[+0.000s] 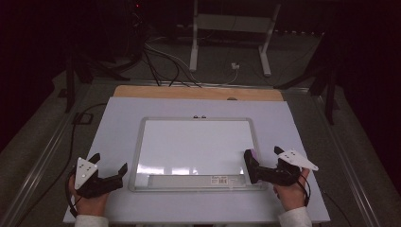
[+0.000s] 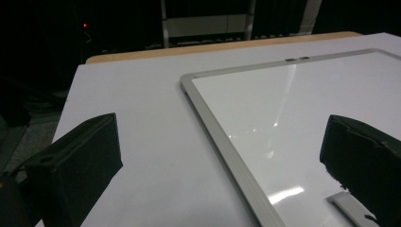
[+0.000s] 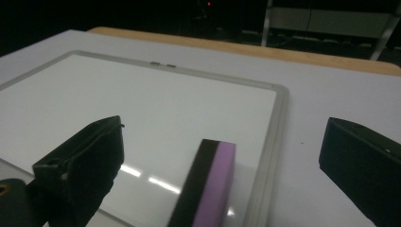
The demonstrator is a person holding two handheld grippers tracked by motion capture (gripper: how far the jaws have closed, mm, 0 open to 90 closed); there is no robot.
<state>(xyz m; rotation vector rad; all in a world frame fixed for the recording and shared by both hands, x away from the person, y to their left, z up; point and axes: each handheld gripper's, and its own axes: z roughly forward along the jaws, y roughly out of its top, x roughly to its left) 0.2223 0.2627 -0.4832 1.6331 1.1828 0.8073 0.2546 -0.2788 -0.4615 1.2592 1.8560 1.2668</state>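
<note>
A whiteboard (image 1: 196,142) with a grey metal frame lies flat in the middle of a pale sheet (image 1: 118,118) that covers the table (image 1: 198,92), whose wooden far edge shows beyond it. A narrow tray with a barcode label (image 1: 221,179) runs along the board's near edge. At the near right corner of the board stands an eraser (image 1: 251,158), black with a purple face, on the board just inside the frame. In the right gripper view the eraser (image 3: 208,184) rises between the two black jaws, which stand wide apart with a clear gap on either side, so neither pad touches it. The right gripper (image 1: 262,163) lies low and level over that corner, pointing left across the board, with the person's right hand (image 1: 291,191) behind it near the sheet's edge and the grey three-cornered plate on top. The left gripper (image 1: 111,163) rests over the sheet just left of the board's near left corner, held in the left hand (image 1: 87,203); its jaws are also well apart with nothing between them, and in the left gripper view the board's frame (image 2: 222,142) runs between them on the sheet below. The two grippers are well apart, one at each near corner of the board. The floor beyond the table is dark, with cables and a white stand (image 1: 231,28).
</note>
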